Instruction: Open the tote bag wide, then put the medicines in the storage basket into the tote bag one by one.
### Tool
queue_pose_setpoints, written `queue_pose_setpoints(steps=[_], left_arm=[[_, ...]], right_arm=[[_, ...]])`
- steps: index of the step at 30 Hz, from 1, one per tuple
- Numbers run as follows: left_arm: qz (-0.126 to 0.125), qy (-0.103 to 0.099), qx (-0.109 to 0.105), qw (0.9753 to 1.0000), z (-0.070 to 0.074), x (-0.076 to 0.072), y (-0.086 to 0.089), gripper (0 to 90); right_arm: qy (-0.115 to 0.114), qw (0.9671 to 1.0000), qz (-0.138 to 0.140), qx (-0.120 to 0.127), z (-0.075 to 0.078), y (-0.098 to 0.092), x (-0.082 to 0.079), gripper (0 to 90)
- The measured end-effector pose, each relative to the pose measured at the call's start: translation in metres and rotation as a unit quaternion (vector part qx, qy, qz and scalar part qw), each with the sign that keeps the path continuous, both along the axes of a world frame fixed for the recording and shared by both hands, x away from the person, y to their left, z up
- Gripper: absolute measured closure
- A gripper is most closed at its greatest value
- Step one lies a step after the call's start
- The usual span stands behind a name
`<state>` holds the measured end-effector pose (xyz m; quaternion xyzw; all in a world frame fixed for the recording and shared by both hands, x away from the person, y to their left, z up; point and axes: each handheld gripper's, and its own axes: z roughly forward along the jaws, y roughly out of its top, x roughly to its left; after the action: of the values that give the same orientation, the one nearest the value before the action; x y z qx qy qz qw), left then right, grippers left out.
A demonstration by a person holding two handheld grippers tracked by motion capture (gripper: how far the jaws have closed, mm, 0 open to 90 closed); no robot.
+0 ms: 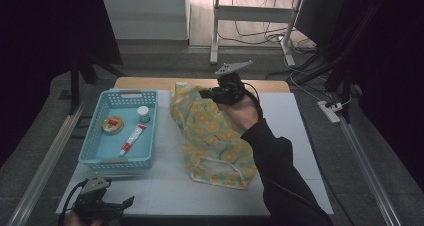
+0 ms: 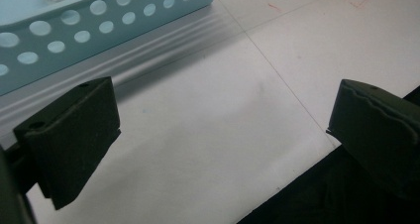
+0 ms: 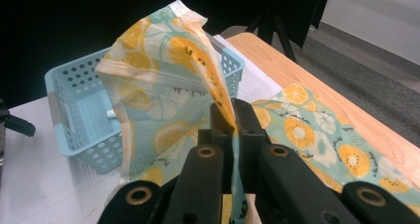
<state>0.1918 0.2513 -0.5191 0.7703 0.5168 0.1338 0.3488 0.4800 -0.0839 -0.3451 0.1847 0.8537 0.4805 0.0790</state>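
A teal bag with a yellow citrus print (image 1: 215,136) lies across the middle of the white table, its far end lifted. My right gripper (image 1: 212,92) is shut on that raised edge of the bag (image 3: 163,65), and the fabric runs down between the jaws (image 3: 231,119). My left gripper (image 1: 127,202) rests low at the table's near left corner, open, with bare white tabletop between its fingers (image 2: 74,135). Beside it stands a light blue perforated basket (image 1: 92,146).
The basket (image 2: 59,30) holds a round red-and-yellow tin (image 1: 112,124), a small white-capped jar (image 1: 143,113) and a red-and-white tube (image 1: 132,139). A wooden strip (image 1: 150,82) edges the table's far side. Metal rails run along both sides, and cables and a power strip (image 1: 330,111) lie on the floor.
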Motion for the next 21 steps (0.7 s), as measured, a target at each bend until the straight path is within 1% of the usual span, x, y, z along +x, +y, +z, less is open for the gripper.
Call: queue_pose_setpoints(steps=[5, 8, 10, 11, 15, 18, 21], left_arm=[[-0.001, 0.001, -0.001, 1.0, 0.0002, -0.0001, 0.0003, 0.0], [0.0, -0.002, -0.006, 1.0, 0.0005, -0.0006, 0.0012, 0.0], [0.005, -0.004, -0.013, 0.9999, 0.0009, -0.0009, 0.0034, 0.0], [0.005, -0.004, -0.013, 0.9999, 0.0009, -0.0009, 0.0034, 0.0], [0.008, -0.004, -0.031, 0.9995, 0.0021, -0.0006, 0.0065, 0.0], [0.01, -0.007, -0.03, 0.9995, 0.0045, -0.0004, 0.0065, 0.0], [0.005, -0.01, -0.023, 0.9997, 0.0059, 0.0013, 0.0065, 0.0]], right_arm=[[-0.001, 1.0, 0.003, 0.0, 0.001, 0.0016, -0.0021, 89.5], [-0.001, 1.0, 0.006, 0.0, 0.0008, 0.0018, -0.0027, 89.5], [0.0, 1.0, 0.009, 0.003, 0.0006, 0.0011, -0.0035, 89.5], [0.0, 0.9999, 0.009, 0.004, 0.0005, 0.0006, -0.0035, 89.5], [0.006, 0.9999, 0.013, 0.009, -0.0002, -0.001, -0.0022, 89.4], [0.004, 0.9999, 0.015, 0.007, -0.0005, -0.0008, -0.0025, 89.4], [0.004, 0.9998, 0.019, 0.007, -0.0007, -0.0002, -0.0035, 89.4]])
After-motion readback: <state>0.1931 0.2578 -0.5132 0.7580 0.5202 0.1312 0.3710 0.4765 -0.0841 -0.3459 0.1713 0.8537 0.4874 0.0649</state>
